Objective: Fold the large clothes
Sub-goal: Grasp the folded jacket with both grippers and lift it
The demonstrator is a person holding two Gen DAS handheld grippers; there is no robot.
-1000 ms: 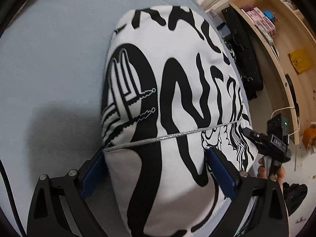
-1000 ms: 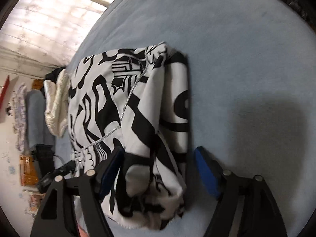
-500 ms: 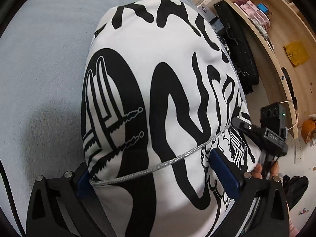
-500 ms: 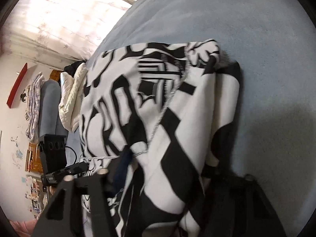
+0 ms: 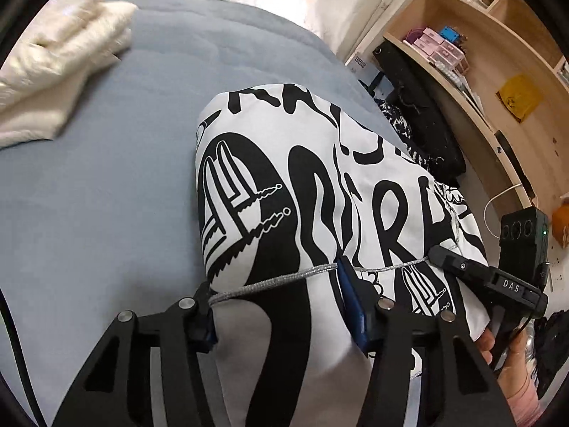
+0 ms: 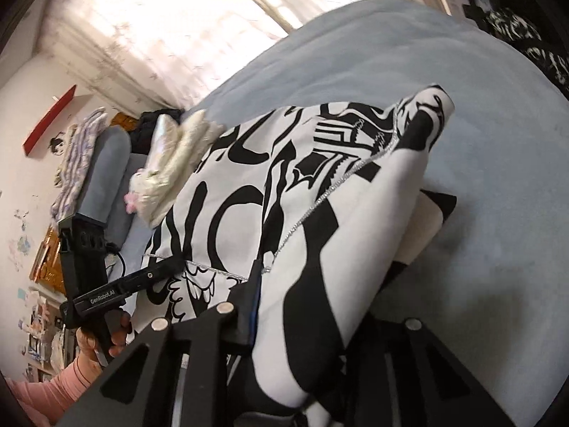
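A white garment with bold black print (image 5: 320, 185) is folded into a thick bundle on the grey-blue bed (image 5: 89, 195). A silver cord crosses it. My left gripper (image 5: 281, 313) is shut on the near edge of the bundle, its blue pads (image 5: 350, 306) pressing into the cloth. My right gripper (image 6: 320, 306) is shut on the other end of the same garment (image 6: 284, 192), which is raised off the bed. Each gripper shows at the side of the other's view: the right one in the left wrist view (image 5: 498, 284), the left one in the right wrist view (image 6: 117, 284).
A folded cream blanket (image 5: 53, 71) lies at the bed's far left corner. Wooden shelves (image 5: 480, 53) with boxes and a black bag (image 5: 419, 114) stand to the right of the bed. A grey chair with clothes (image 6: 103, 178) stands beside the bed.
Both grippers have closed on the garment's near edge and lifted it. The views have tilted up, showing more of the room.
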